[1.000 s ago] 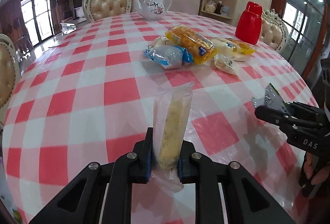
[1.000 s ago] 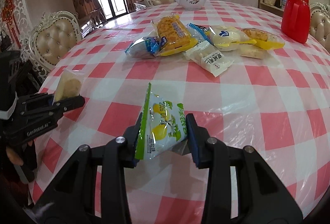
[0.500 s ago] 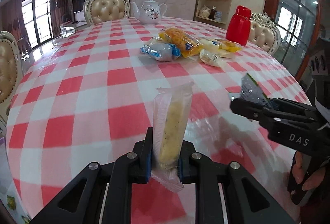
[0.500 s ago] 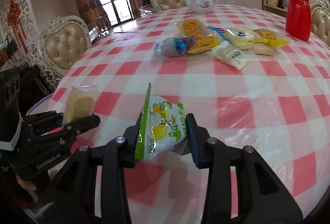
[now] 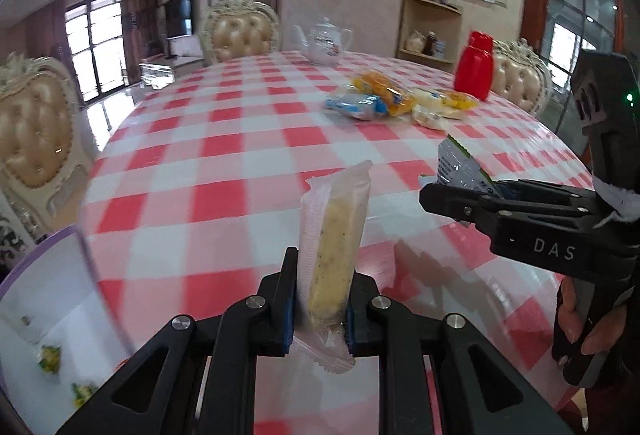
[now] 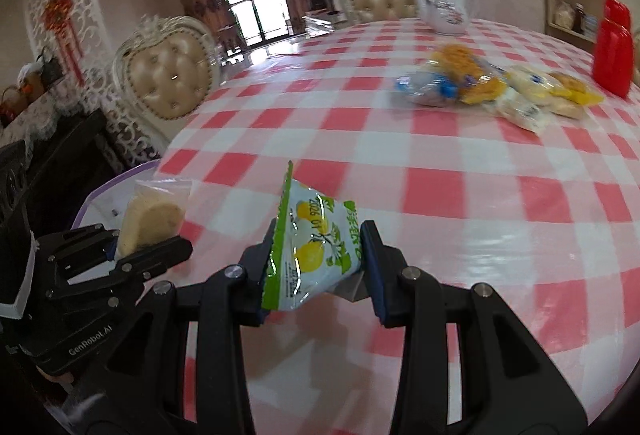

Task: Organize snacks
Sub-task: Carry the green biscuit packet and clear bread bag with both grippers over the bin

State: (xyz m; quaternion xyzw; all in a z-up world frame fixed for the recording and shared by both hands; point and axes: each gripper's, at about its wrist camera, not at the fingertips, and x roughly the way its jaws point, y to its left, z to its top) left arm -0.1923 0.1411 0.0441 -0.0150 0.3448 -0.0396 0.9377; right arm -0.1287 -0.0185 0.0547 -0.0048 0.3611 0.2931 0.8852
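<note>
Two grippers [image 5: 318, 309] [image 6: 316, 267], each clamping one snack [image 5: 334, 259] [image 6: 312, 251].

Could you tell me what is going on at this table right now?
A person is sorting snacks with two handheld grippers. The left gripper is shut on a clear-wrapped cake bar, and the right gripper is shut on a lemon candy packet. Both are held above the near edge of the checked table, beside a purple-rimmed bin. More snacks lie in a pile farther back.

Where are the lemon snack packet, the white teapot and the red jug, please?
lemon snack packet [image 6: 314, 251]: right wrist view, on its printed front.
white teapot [image 6: 450, 11]: right wrist view, on its belly.
red jug [image 5: 475, 69]: left wrist view, on its body.
</note>
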